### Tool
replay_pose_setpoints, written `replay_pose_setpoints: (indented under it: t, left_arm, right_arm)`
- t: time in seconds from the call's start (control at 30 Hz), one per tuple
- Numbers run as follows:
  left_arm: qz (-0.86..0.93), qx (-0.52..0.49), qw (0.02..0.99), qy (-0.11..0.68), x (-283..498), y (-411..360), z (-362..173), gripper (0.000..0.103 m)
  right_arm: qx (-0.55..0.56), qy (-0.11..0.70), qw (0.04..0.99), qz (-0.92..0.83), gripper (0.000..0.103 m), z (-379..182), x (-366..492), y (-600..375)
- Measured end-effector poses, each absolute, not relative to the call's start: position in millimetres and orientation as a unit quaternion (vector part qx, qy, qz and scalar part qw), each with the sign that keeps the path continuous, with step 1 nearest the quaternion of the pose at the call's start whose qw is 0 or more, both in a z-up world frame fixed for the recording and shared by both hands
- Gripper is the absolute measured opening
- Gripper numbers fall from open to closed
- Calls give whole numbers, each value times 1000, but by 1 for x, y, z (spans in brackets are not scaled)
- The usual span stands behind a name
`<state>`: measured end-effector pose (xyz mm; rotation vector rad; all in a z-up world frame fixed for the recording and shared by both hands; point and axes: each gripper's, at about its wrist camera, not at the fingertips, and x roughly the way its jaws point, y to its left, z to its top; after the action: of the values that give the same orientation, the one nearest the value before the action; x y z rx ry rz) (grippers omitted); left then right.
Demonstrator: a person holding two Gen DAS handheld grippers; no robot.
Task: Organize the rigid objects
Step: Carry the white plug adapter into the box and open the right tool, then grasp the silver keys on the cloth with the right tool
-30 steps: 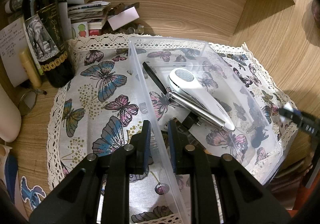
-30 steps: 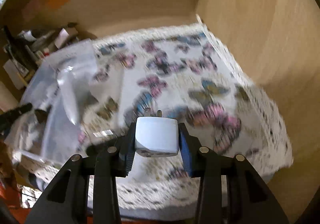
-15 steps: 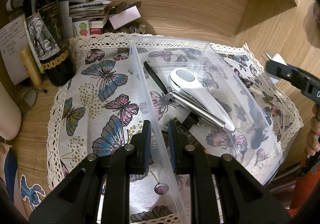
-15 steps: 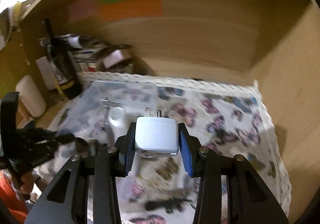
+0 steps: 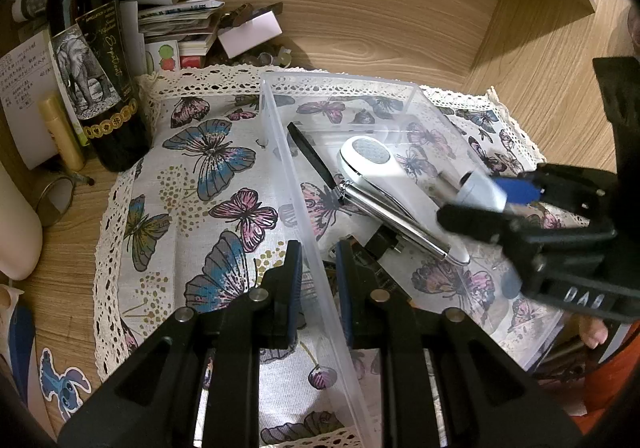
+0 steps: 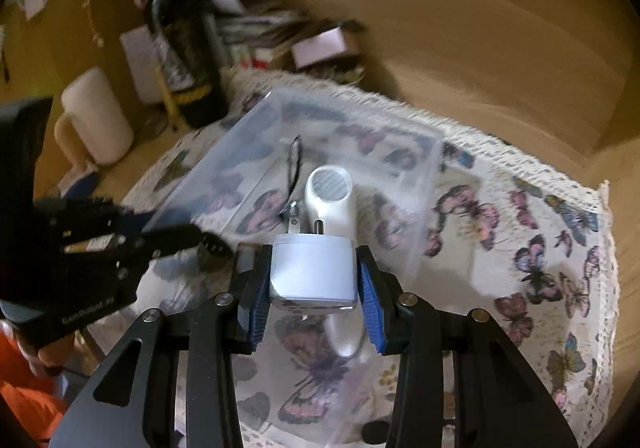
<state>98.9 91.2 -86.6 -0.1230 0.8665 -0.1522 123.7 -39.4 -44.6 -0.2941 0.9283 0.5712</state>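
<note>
The right gripper (image 6: 313, 280), pinching one white plug adapter (image 6: 313, 272), had moved over the clear plastic bin (image 5: 412, 95), holding three items. The left gripper (image 5: 317, 280) stayed clamped on its wall.

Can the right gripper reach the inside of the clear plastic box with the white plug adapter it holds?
Probably yes. The clear plastic box has no lid, and the right gripper with the white plug adapter hangs above it.

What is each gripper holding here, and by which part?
Right gripper: white plug adapter, held by its two sides, prongs forward. Left gripper: its jaws straddle the clear bin's wall.
</note>
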Motion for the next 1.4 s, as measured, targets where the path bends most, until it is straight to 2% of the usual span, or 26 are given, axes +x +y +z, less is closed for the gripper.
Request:
replay_pose_setpoints:
  t: [0.27,0.63,0.73,1.1,1.4]
  left_arm:
    - [-73,-59,903,419,98,92,-87,17]
    - [-73,-58,903,419,98,91,-87,17]
    - [-73,-59,903,419,98,91,-87,17]
    - [-73,-59,903,419,98,91,-87,17]
    - [-73,-58,903,419,98,91,-87,17]
  right_arm:
    - [-155,457,827,290,37,-55,121,-27]
    - [-146,432,843,284,40,-38,120,-33]
    - [-140,419,855,273,43,-29,119,-41]
    - [-109,396,892,189,45,-6,118,-102]
    - [-98,435,887,121,53,-34,118,-145]
